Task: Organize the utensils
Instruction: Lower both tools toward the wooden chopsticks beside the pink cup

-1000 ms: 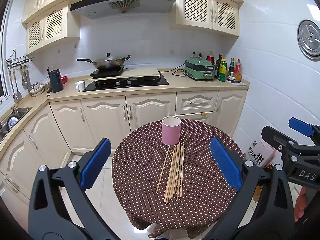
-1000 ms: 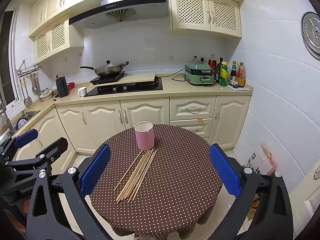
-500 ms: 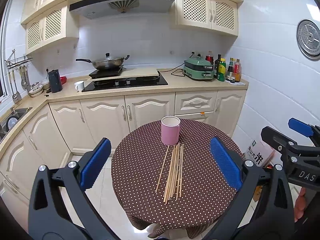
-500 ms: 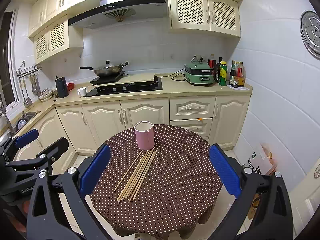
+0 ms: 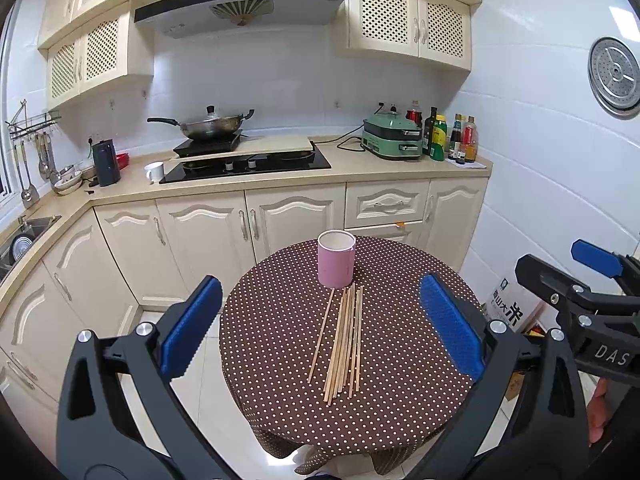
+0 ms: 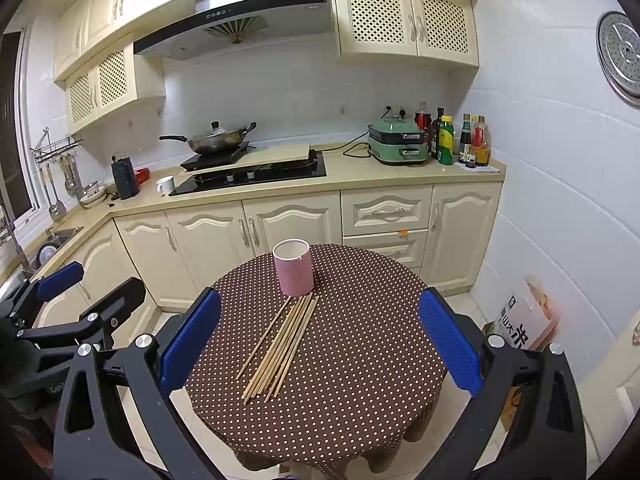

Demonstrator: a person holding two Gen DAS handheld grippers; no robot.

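1. Left hand-held gripper [image 5: 320, 328], black frame with blue ribbed pads: jaws spread wide, empty, held above and short of the round counter. Its neighbour shows at the right edge of the left wrist view.

2. Right hand-held gripper [image 6: 320, 328], same build: jaws wide, holding nothing, also short of the counter.

3. Round counter under a brown cloth with white polka dots [image 5: 400, 400]: carries both task items; the cloth hangs loose over the edge. Risk: a jaw dragging on the cloth could pull it and shift everything on it.

4. Bundle of thin pale wooden chopsticks [image 5: 345, 344]: lying flat near the middle of the counter, far tips just beside the cup, one stick splayed off to the left. Risks: sticks lie flat and close together, so wide pads may pinch several unevenly or slide off them; a grasp far from the middle would probably let them droop or fan out; the stray stick is easily missed or rolled aside.

5. Pink cylindrical cup with white inside [image 5: 336, 258]: upright, empty as far as can be seen, at the counter's far side. Risk: light and tall-looking, it may tip if sticks strike the rim at an angle.

6. Cream kitchen cabinets [image 5: 248, 232] behind: no part in the task.
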